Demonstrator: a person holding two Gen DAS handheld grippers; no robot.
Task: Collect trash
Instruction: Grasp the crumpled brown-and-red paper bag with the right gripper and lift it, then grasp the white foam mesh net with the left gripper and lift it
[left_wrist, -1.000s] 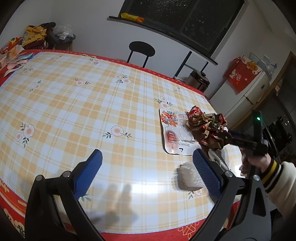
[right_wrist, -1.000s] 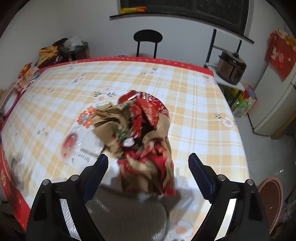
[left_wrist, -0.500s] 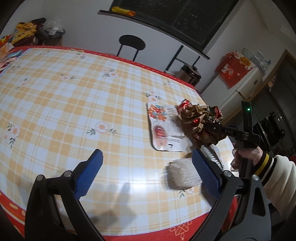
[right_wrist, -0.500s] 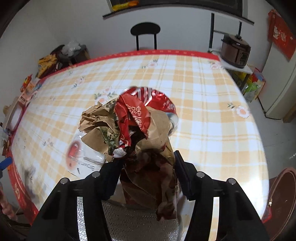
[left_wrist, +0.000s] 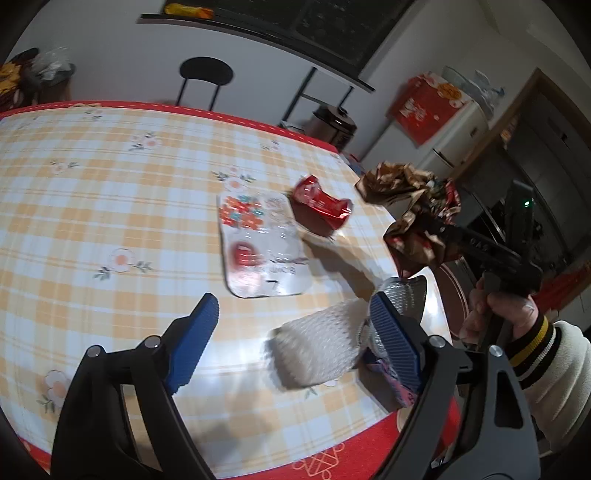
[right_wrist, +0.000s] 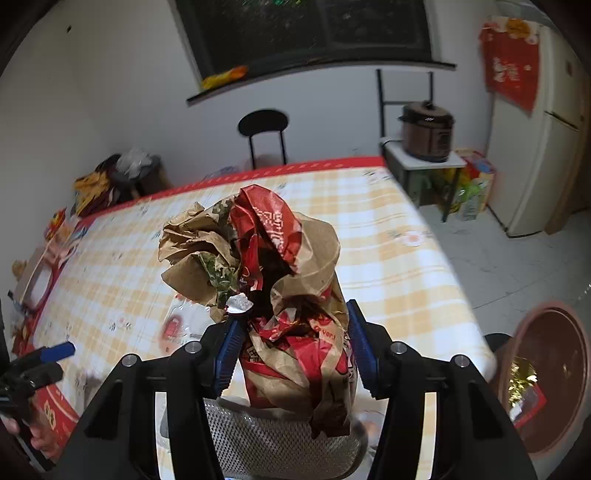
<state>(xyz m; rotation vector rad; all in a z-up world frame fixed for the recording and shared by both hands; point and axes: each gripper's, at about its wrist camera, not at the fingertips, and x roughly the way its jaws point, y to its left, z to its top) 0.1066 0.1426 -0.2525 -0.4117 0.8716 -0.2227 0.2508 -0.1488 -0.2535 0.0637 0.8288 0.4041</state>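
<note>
Right tool pinches crumpled paper bag; left tool, just narrowing, spread and empty.

Little can be read here. The flat plastic packet on the surface carries a large "7" near its lower edge, with blurred dark lettering above it. The crumpled red-and-brown paper bag shows white letters ending in "ver!"; the rest is illegible.
</note>
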